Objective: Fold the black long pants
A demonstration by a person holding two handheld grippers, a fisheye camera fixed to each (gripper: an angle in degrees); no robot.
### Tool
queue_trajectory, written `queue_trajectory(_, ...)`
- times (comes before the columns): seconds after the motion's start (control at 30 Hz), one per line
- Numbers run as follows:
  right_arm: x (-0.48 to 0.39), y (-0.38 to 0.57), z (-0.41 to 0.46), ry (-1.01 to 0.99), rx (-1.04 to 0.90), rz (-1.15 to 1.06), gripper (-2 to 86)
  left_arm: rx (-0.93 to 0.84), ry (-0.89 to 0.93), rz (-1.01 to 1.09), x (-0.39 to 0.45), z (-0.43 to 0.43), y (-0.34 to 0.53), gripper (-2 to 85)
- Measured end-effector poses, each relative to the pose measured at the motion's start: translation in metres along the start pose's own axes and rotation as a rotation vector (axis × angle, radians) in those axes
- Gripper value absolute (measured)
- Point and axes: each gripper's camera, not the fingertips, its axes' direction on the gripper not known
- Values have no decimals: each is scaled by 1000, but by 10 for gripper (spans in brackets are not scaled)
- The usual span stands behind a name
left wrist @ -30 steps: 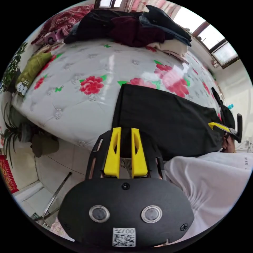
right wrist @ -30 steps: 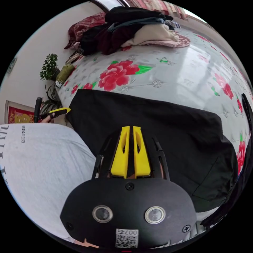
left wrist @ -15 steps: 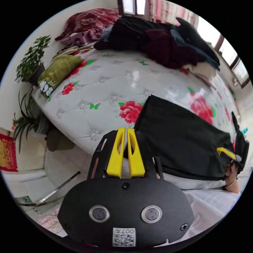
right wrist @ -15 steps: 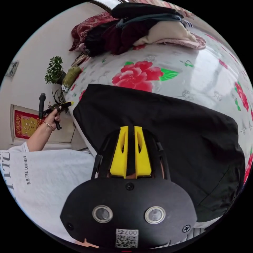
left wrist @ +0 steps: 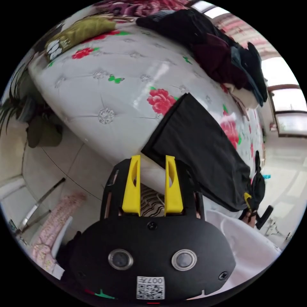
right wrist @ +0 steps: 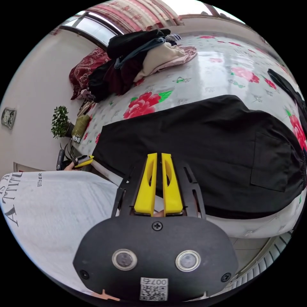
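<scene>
Pants (right wrist: 204,150) folded flat on bed (right wrist: 211,70); our left gripper (left wrist: 153,160) released, right gripper (right wrist: 159,156) clenched empty; we next fold again.

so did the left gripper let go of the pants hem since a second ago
Yes. The left gripper jaws now stand apart, back off the bed edge, clear of the black pants.

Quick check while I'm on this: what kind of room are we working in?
Most likely a bedroom in a home. The black long pants lie on a wide bed with a floral quilted cover, a heap of clothes sits at its far side, and a potted plant stands by the wall.
</scene>
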Motion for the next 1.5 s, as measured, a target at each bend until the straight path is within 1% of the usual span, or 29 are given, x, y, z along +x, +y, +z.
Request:
queue_trajectory(0.07,-4,2,-10,-14,32,8,2,-4,-81,44,17,6,-6,131)
queue_trajectory(0.13,-10,4,-17,-20,48,2,1,-5,-144,34,29,13,-15,134)
queue_trajectory(0.23,-18,9,-27,-15,53,-13,0,-23,-168,-7,31,23,-27,129)
queue_trajectory(0.3,-20,17,-36,-2,63,-12,-1,-38,-197,5,38,29,-32,127)
queue_trajectory(0.4,-16,31,-44,13,71,7,-2,-30,-336,191,75,42,-35,102)
queue_trajectory(0.43,-14,33,-46,14,73,15,-2,-31,-411,273,93,50,-34,85)
queue_trajectory(0.5,-5,43,-53,8,83,51,-2,-27,-489,362,113,61,-31,60)
queue_trajectory(0.53,-3,45,-56,5,88,59,-3,-8,-504,374,118,66,-28,41)
queue_trajectory(0.6,5,51,-67,-1,106,80,-3,24,-449,340,114,66,-27,18)
queue_trajectory(0.67,10,55,-78,4,124,91,-3,40,-300,259,97,59,-30,5)
queue_trajectory(0.77,19,63,-98,25,158,107,-3,144,96,95,57,32,-29,-4)
queue_trajectory(0.8,25,67,-106,33,170,117,-3,161,139,88,55,29,-28,-5)
queue_trajectory(0.87,36,74,-117,44,180,139,-3,225,254,151,71,13,-26,-6)
queue_trajectory(0.9,45,79,-126,53,188,161,-3,240,284,184,80,10,-25,-6)
queue_trajectory(0.97,60,89,-142,65,215,201,-3,262,390,366,136,-1,-20,-7)
queue_trajectory(1.0,71,97,-154,71,237,228,-3,258,413,422,154,-3,-18,-7)
queue_trajectory(1.03,77,101,-161,76,249,242,-3,239,455,548,194,-3,-11,-6)
queue_trajectory(1.07,88,110,-175,86,275,275,-3,227,475,615,216,-3,-7,-6)
queue_trajectory(1.17,120,139,-209,116,340,360,-1,94,543,1031,351,23,38,-4)
queue_trajectory(1.2,133,151,-222,136,365,398,0,74,542,1090,371,32,48,-3)
queue_trajectory(1.23,140,158,-229,144,379,418,1,19,532,1195,410,54,70,-1)
queue_trajectory(1.27,153,171,-241,151,406,456,3,-19,530,1248,428,68,81,1)
queue_trajectory(1.3,167,184,-250,146,432,496,7,-118,519,1349,460,102,103,6)
queue_trajectory(1.37,189,202,-262,125,472,554,17,-343,464,1424,501,178,137,30)
queue_trajectory(1.43,212,216,-269,92,500,611,32,-425,393,1396,512,216,149,54)
queue_trajectory(1.5,241,228,-275,43,538,664,54,-434,360,1386,510,229,152,65)
